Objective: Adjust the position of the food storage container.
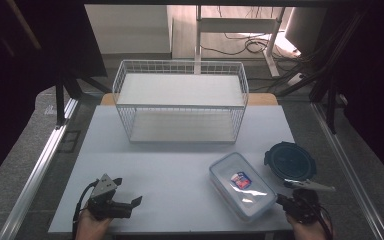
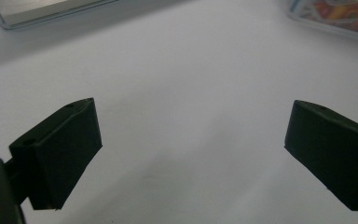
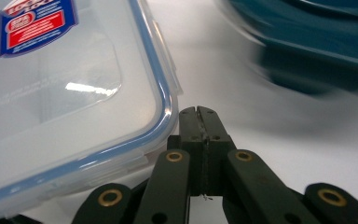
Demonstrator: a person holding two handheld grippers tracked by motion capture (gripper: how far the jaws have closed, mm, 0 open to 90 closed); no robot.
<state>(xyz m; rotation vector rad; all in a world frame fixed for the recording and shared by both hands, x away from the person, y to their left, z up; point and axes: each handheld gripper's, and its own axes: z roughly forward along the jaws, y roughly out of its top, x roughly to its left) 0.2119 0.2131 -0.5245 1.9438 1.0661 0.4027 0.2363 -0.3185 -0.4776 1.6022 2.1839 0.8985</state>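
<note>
In the high view, the left gripper [image 1: 130,202] sits lower left, jaws spread over bare white table [image 1: 170,170]; the right gripper [image 1: 286,202], lower right, is closed and empty beside the clear container [image 1: 242,186]. The left gripper view shows open tabletop between its wide-apart jaws. In the right gripper view, its pressed-together jaws lie beside the container's rim, with the dark round container [image 3: 317,42] upper right.

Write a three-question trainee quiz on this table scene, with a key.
1. True or false: the right gripper has its fingers shut with nothing between them.
2. Which thing lies nearest the right gripper: A the wire basket, B the clear rectangular container, C the round dark container?
3. Fill in: the left gripper has its fingers ____.

Key: 1 true; 2 B; 3 open.
</note>
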